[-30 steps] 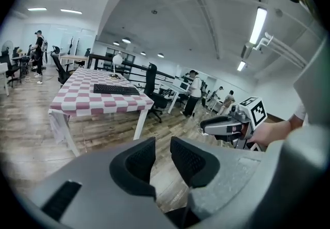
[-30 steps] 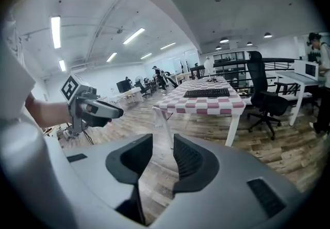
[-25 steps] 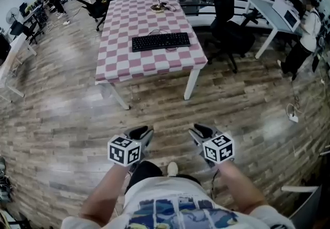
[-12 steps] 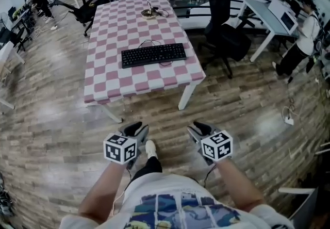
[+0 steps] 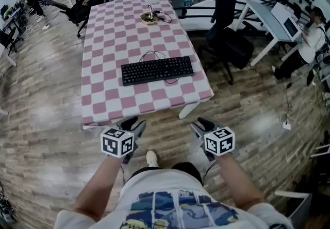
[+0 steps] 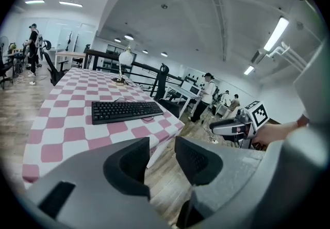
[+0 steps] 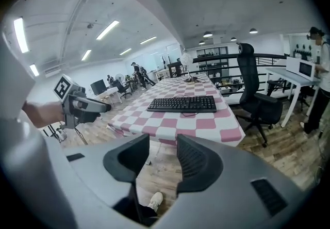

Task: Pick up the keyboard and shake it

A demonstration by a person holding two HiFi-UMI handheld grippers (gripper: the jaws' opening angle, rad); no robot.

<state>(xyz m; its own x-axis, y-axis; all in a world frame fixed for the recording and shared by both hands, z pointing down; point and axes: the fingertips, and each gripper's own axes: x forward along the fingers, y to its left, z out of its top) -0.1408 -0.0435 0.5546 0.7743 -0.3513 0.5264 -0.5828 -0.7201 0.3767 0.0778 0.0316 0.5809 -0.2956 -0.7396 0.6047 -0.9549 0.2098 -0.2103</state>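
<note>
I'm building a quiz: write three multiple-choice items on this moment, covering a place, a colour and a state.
1. The keyboard lies: A) on the table B) on the floor C) on a chair
2. The tablecloth's checks are: A) blue-white B) pink-white C) green-yellow
3. The left gripper is: A) shut on the keyboard B) shut on a cable C) open, empty
1 A: it rests flat on the tablecloth. 2 B: pink and white squares. 3 C: its jaws, just opening, stand apart with nothing between.
</note>
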